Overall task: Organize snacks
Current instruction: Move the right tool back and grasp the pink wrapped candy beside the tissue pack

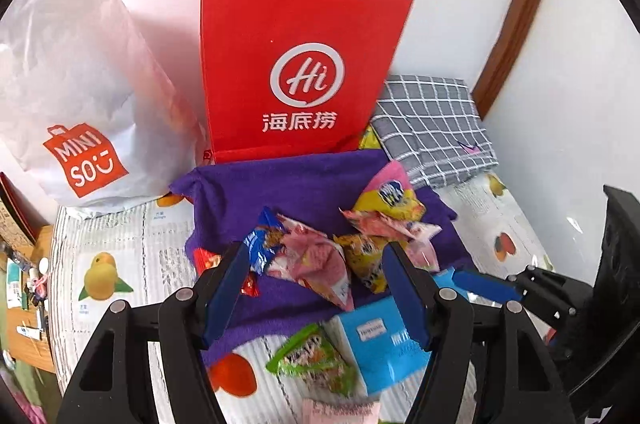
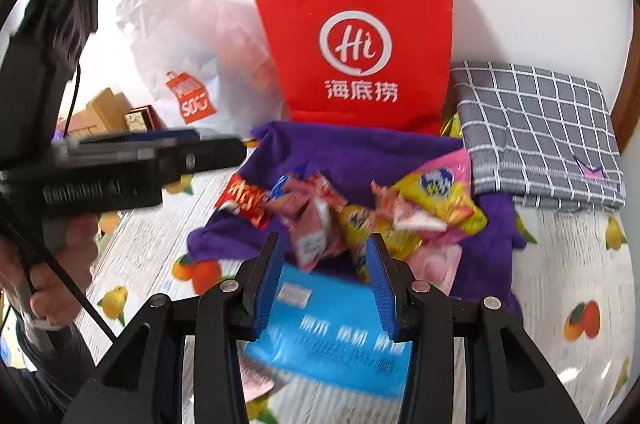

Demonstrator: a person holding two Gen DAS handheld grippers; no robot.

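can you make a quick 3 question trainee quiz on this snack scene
1. True or false: the red paper bag stands upright behind the purple cloth.
2. The blue box lies: A) inside the red bag B) near the right hand-held gripper C) on the checked cloth
3. Fill in: both the left hand-held gripper and the right one are ____.

Key: 1 true; 2 B; 3 open

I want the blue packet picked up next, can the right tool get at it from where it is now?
Probably yes. The right tool is open right over the blue packet, which lies on top with nothing covering it.
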